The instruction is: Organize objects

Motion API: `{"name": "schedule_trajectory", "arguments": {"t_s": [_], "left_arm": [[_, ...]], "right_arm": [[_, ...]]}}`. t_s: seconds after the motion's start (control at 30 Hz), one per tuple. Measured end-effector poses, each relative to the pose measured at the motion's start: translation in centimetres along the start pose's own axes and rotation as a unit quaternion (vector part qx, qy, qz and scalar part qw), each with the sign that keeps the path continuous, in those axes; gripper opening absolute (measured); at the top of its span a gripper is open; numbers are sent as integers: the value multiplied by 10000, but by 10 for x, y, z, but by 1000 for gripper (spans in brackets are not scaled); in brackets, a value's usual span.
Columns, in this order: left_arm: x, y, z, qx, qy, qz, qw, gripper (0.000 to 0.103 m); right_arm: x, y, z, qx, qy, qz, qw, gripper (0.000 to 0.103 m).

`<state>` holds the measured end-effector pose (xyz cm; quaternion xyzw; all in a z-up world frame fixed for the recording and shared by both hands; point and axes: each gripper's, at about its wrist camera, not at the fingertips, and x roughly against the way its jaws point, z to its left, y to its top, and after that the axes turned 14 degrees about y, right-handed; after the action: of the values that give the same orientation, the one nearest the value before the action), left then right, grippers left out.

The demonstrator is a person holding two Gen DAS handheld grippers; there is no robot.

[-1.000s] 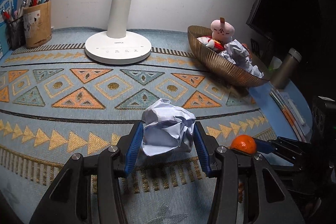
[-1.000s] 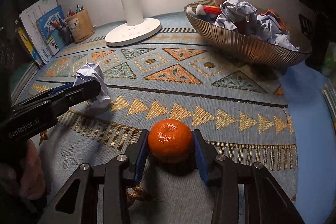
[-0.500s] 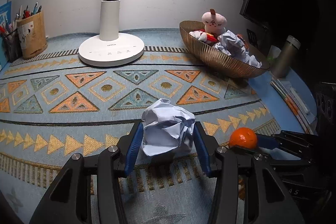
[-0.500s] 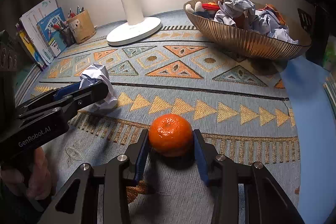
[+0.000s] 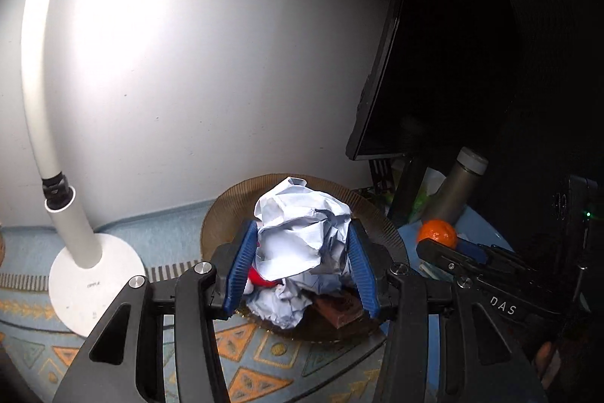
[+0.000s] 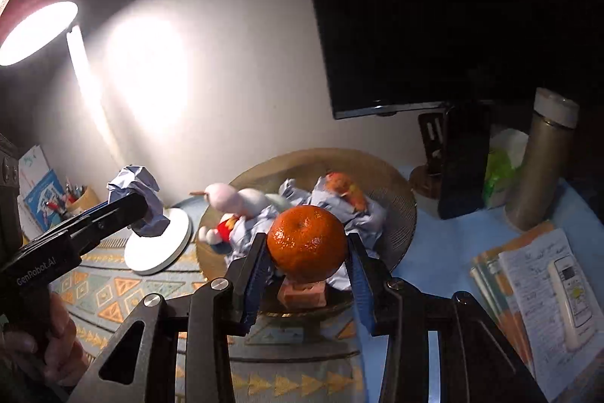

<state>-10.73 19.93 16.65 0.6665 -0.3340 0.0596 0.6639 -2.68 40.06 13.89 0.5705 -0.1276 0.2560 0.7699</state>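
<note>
My left gripper (image 5: 300,253) is shut on a crumpled paper ball (image 5: 302,229) and holds it in the air in front of the ribbed golden bowl (image 5: 381,221). The ball also shows in the right wrist view (image 6: 137,195). My right gripper (image 6: 307,261) is shut on an orange mandarin (image 6: 306,243), lifted over the near rim of the bowl (image 6: 404,210). The mandarin also shows in the left wrist view (image 5: 437,233). The bowl holds crumpled papers (image 6: 339,210), a pink plush toy (image 6: 234,199) and a brick-red block (image 6: 302,291).
A white desk lamp (image 5: 87,270) stands left of the bowl on the patterned mat (image 6: 109,289). A dark monitor (image 6: 415,25), a metal flask (image 6: 543,161) and a phone stand (image 6: 460,161) are behind and right. Booklets with a remote (image 6: 547,293) lie at the right. A pen holder (image 6: 75,195) stands far left.
Both grippers have lifted off the mat with their objects and moved toward the bowl. The paper ball and the mandarin are now in the air near the bowl.
</note>
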Motion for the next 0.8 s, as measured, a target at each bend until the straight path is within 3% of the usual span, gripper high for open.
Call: {"name": "schedule_trajectory", "arguments": {"t_s": [0.2, 0.27, 0.3, 0.37, 0.6, 0.8], "left_arm": [[-62, 13, -23, 19, -107, 239, 9997, 47], [-77, 10, -26, 65, -172, 340, 9993, 57], [-82, 9, -26, 113, -181, 387, 9990, 71], [-84, 5, -26, 183, -170, 403, 9989, 78], [-56, -6, -15, 181, -130, 425, 9988, 78], [13, -24, 16, 377, 49, 194, 9991, 78]], "right_arm": [[-32, 21, -29, -275, -155, 38, 9995, 40], [-43, 20, -33, -334, -172, 166, 9992, 40], [-48, 20, -35, -335, -161, 225, 9991, 41], [-52, 18, -38, -336, -189, 306, 9988, 43], [-35, 8, -34, -307, -103, 315, 9990, 46], [-9, -19, 9, -188, 312, 461, 9983, 46]]}}
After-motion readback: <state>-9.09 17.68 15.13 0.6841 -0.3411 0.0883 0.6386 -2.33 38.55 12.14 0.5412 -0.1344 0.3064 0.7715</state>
